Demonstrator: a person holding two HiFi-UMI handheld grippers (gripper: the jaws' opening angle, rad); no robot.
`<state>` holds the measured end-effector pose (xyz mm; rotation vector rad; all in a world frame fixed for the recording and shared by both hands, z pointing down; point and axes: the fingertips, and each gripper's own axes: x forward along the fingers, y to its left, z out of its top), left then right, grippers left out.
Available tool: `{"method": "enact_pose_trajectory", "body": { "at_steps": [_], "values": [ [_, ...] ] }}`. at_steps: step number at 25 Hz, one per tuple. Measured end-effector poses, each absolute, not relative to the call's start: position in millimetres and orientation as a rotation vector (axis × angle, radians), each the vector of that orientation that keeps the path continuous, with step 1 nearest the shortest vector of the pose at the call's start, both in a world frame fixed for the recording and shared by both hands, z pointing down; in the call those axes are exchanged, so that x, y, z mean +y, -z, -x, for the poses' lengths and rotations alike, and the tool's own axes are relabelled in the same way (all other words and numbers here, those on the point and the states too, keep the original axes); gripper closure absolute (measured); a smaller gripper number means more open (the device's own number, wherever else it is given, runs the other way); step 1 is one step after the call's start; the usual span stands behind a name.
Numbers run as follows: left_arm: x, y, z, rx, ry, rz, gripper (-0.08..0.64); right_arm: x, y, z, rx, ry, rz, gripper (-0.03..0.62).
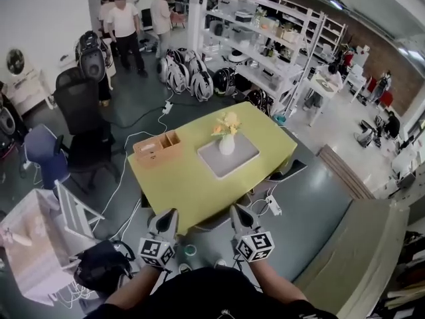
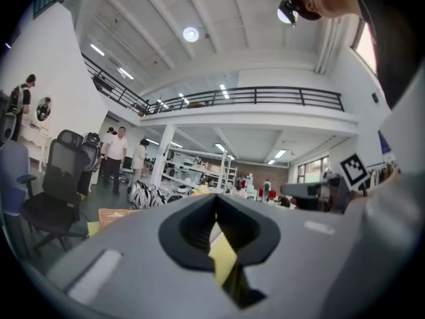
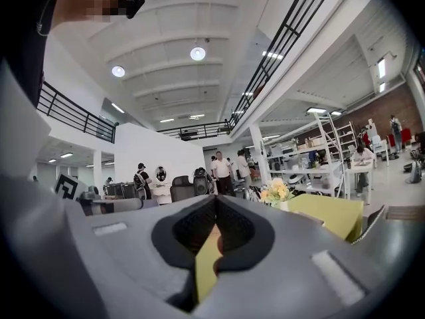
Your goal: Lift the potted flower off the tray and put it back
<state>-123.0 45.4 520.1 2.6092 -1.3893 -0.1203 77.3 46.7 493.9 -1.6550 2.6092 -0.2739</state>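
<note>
Flower stands upright in its white pot at the middle of the tray. Tray lies flat on the yellow-green surface, in its right part. Box sits on the same surface, left of the tray and apart from it.

Head view:
- Only view that shows the pot resting on the tray and the whole layout.
- Left claw and right claw are side by side at the near edge of the surface, both pointing toward the tray and well apart from it.
- A chair stands off the far left of the surface, with people standing beyond it.

Left gripper view:
- Jaws narrow, tips meeting in one seam, nothing between them.
- A strip of yellow surface shows through the dark hollow behind the tips.
- Box is visible left of the jaws.
- A small yellow blot just past the tips may be the blooms; cannot tell. Tray not made out.
- The right claw's marker cube shows at the right edge.

Right gripper view:
- Jaws pressed together, empty.
- Blooms show clearly to the right of the tips, with a corner of the surface further right.
- Tray is not distinguishable here, and the box is not seen.
- The left claw's marker cube shows at the left.
</note>
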Motion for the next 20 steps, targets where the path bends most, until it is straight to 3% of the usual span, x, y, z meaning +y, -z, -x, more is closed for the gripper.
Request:
{"method": "enact_pose_trajectory", "body": {
  "at_steps": [20],
  "values": [
    [62.7, -517.0, 104.3, -1.385, 0.107, -2.618, 0.554, 74.6, -495.6, -73.3, 2.652, 0.257, 1.657, 0.592]
  ]
}}
